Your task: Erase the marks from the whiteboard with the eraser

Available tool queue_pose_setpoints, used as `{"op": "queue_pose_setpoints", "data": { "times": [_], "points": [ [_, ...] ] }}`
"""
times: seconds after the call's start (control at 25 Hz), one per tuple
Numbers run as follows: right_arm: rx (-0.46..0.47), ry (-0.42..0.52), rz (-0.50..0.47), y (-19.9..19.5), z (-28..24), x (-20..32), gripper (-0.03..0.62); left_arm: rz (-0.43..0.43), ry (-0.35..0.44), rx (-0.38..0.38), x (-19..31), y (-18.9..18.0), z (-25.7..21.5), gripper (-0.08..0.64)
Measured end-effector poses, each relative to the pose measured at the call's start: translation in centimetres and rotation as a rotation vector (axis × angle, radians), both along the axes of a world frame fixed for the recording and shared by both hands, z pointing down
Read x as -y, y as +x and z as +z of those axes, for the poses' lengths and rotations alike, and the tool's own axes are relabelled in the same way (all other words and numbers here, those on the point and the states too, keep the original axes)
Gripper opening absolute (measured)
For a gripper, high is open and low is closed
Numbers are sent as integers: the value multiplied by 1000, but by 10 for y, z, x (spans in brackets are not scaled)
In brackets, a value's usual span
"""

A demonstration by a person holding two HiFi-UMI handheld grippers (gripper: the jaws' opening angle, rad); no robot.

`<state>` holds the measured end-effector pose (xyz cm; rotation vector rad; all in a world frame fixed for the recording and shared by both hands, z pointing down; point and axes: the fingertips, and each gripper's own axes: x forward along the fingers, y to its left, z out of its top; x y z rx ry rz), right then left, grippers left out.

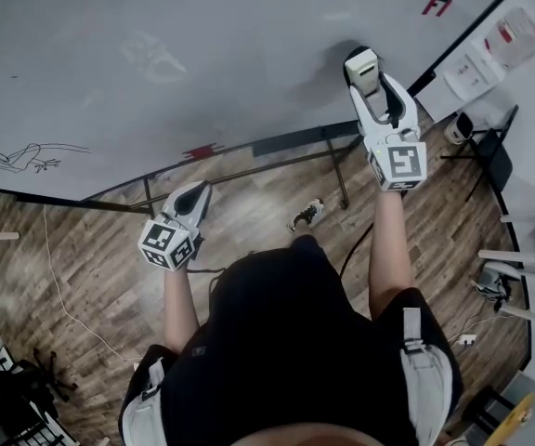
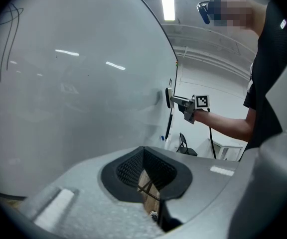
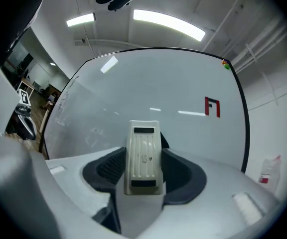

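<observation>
The whiteboard (image 1: pixel 202 54) fills the top of the head view. It bears a black sketch (image 1: pixel 17 157) at its left edge, a red mark (image 1: pixel 437 6) at upper right and a faint smudge (image 1: pixel 151 56). My right gripper (image 1: pixel 371 82) is shut on a cream eraser (image 1: pixel 361 65), whose front rests against the board. The right gripper view shows the eraser (image 3: pixel 143 153) held between the pads, with the red mark (image 3: pixel 212 106) up to the right. My left gripper (image 1: pixel 193 201) hangs low by the board's bottom edge, shut and holding nothing (image 2: pixel 144 159).
Wooden floor (image 1: pixel 91 258) lies below the board. On it are the board stand's legs (image 1: pixel 342 179), a thin cable (image 1: pixel 63 295) and a small object (image 1: pixel 306 214). A black chair (image 1: pixel 495 156) and white furniture (image 1: pixel 528 268) stand at the right. A bottle with a red label (image 1: pixel 518 31) is at upper right.
</observation>
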<state>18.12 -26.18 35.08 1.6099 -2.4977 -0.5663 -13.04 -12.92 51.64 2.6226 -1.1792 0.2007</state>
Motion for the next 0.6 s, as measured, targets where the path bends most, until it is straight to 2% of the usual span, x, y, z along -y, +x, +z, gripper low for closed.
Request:
{"op": "queue_pose_setpoints", "data": {
  "times": [0.24, 0.4, 0.6],
  "points": [
    [67, -132, -109, -31, 61, -52, 225, -9, 7, -8, -26, -5, 3, 11],
    [76, -211, -186, -61, 98, -93, 225, -4, -13, -4, -49, -13, 13, 11],
    [88, -277, -220, -77, 127, -133, 227, 12, -44, 2, -73, -22, 20, 11]
  ]
}}
